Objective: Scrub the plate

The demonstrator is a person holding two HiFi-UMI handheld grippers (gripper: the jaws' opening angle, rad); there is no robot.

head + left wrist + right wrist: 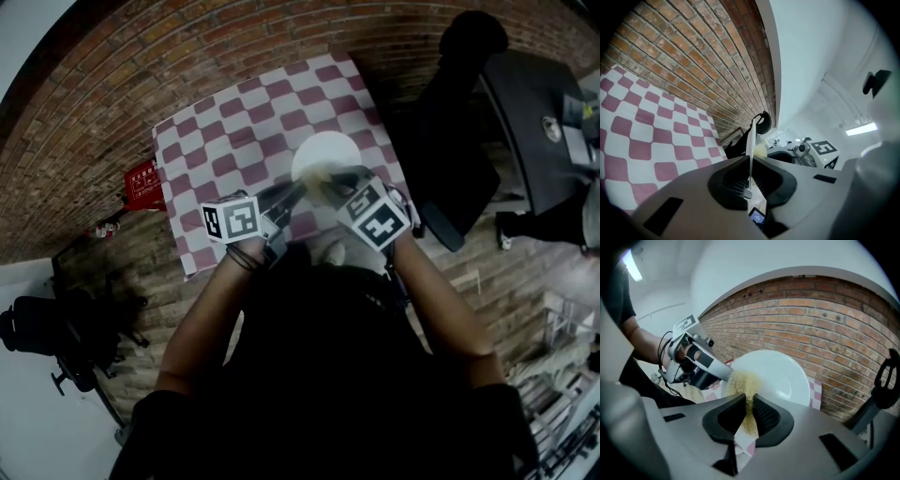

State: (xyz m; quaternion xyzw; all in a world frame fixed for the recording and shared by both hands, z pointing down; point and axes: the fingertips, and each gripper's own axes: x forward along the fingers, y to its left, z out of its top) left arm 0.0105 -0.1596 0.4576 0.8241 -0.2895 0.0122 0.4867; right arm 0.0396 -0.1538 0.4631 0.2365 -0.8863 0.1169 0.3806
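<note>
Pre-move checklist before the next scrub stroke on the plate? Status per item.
1. Left gripper shut on the plate rim: ok.
2. Right gripper shut on the yellow scrub pad: ok.
3. Scrub pad against the plate's face: ok.
4. Plate tipped up, face toward the right gripper: ok.
5. Plate's lower edge clear of the checkered cloth: cannot tell.
6. Residue on the plate: cannot tell; the visible face looks white.
</note>
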